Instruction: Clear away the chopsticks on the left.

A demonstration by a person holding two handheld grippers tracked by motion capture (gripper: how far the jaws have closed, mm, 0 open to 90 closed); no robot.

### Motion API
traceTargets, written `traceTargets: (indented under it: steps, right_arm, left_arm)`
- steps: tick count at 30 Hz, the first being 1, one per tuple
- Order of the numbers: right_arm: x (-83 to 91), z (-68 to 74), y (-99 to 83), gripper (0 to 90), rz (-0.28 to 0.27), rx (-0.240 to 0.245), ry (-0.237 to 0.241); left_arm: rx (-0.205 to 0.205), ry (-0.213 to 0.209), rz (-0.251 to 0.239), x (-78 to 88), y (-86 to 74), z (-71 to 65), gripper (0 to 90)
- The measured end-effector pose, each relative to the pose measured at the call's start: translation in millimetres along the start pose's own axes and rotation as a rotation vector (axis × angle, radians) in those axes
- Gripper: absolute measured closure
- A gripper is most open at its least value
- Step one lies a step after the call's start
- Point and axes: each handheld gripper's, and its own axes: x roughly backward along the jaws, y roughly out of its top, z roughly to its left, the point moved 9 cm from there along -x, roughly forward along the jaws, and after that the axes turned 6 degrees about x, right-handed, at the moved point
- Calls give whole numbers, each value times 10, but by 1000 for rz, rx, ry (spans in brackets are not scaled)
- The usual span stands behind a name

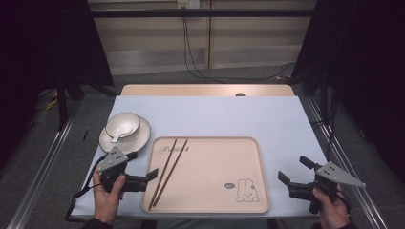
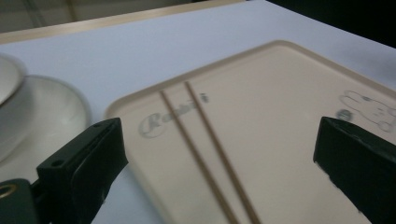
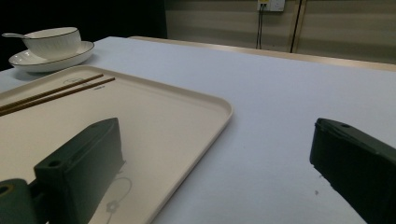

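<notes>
The beige tray lies on the desk and serves here as the landmark. The two chopsticks lie inside the tray, along its left side, almost parallel and close together, and their far ends reach the printed word near the far left corner of the tray. The left gripper is just beside the left edge of the tray, near the chopsticks but not touching them; its jaws stand wide and nothing is between them. The right gripper is to the right of the tray, well apart from it, above the bare desk, and its jaws are also wide and empty. Beyond the far left corner of the tray stands a plate with a bowl on it.
</notes>
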Motion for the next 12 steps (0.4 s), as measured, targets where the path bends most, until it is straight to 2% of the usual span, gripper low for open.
traceTargets:
  steps: [1, 2, 3, 4, 5, 6, 9, 10, 12]
  right_arm:
    - [-3, -9, 0, 21, -2, 1, -2]
    - [-5, -9, 1, 21, -2, 0, -3]
    - [-7, -5, 1, 21, -1, -2, -1]
    - [-10, -5, 1, 21, 0, 0, -2]
    - [-10, -5, 1, 21, 0, 0, -2]
    - [-9, -8, 2, 21, -2, 0, -2]
    - [-7, -8, 7, 20, -5, -4, -4]
    - [-9, -7, 10, 20, -4, 0, -3]
    - [-13, -9, 11, 20, -6, 3, -2]
  left_arm:
    - [-25, 16, -40, 87, -14, 87, 24]
    - [-14, 43, -47, 126, -17, 132, 24]
    - [-14, 43, -47, 126, -17, 132, 22]
    - [11, 46, -113, 208, 1, 194, 22]
    - [11, 46, -113, 208, 1, 194, 21]
    - [15, 94, -107, 262, -42, 265, 20]
    - [10, 113, -121, 310, -54, 276, 20]
    - [0, 120, -151, 358, -33, 259, 20]
    - [-10, 114, -156, 363, -33, 257, 16]
